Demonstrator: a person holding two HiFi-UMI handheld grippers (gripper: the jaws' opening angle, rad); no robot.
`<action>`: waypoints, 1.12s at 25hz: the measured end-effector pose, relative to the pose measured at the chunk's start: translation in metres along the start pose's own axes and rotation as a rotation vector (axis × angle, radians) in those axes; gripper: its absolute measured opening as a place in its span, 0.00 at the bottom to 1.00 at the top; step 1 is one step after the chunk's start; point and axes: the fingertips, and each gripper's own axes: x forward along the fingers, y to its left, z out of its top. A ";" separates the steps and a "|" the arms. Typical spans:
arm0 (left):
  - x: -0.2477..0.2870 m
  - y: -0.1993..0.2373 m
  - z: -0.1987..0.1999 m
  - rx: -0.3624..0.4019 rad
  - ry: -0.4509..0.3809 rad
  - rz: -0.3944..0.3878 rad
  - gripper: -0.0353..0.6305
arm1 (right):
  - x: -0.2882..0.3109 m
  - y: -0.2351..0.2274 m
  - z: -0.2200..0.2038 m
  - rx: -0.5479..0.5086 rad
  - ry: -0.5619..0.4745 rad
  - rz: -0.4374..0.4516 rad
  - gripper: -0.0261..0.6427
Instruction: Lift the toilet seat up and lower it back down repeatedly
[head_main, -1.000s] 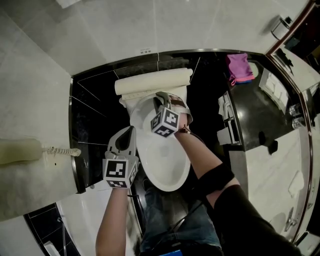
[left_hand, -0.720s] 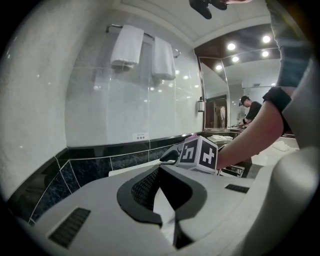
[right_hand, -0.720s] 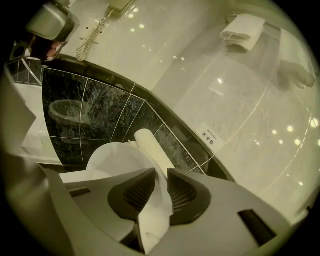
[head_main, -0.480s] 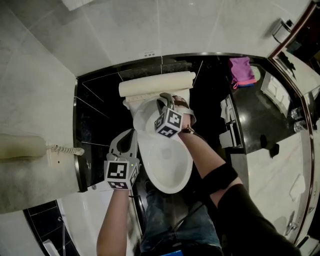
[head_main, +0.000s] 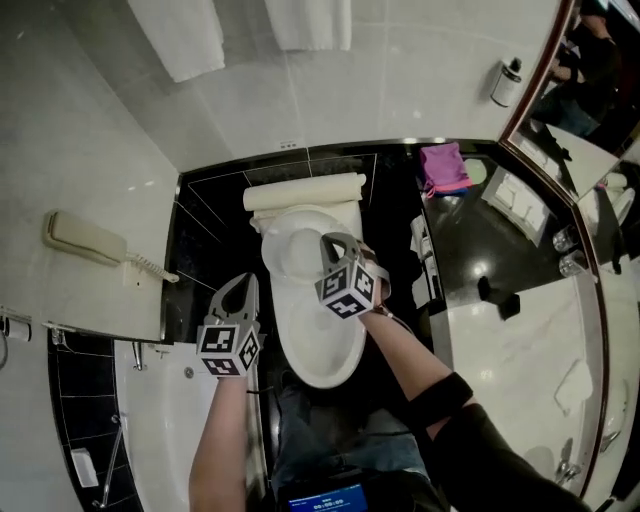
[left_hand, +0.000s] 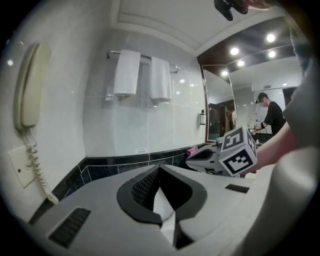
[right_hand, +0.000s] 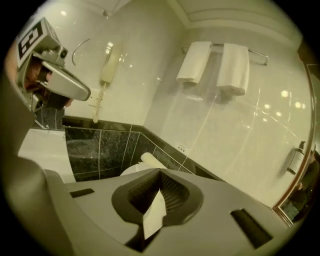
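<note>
Near the toilet seat (head_main: 318, 345), which looks lowered flat, two tools hover clear, probably between lifts. The left hand-held gripper (head_main: 246, 283) has its jaws together and empty. The right hand-held gripper (head_main: 326, 241) has just been closing its jaws on nothing. Two towels (left_hand: 126, 72) hang behind, beside one wall phone (head_main: 85, 238).
</note>
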 end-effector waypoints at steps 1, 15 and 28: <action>-0.014 -0.010 0.004 -0.015 0.001 0.009 0.06 | -0.023 0.003 0.003 0.010 -0.012 0.012 0.07; -0.165 -0.091 0.027 0.013 -0.051 -0.051 0.06 | -0.251 0.074 0.008 0.209 -0.073 0.007 0.07; -0.277 -0.120 -0.035 0.029 -0.046 -0.135 0.06 | -0.361 0.158 -0.022 0.316 -0.023 -0.069 0.07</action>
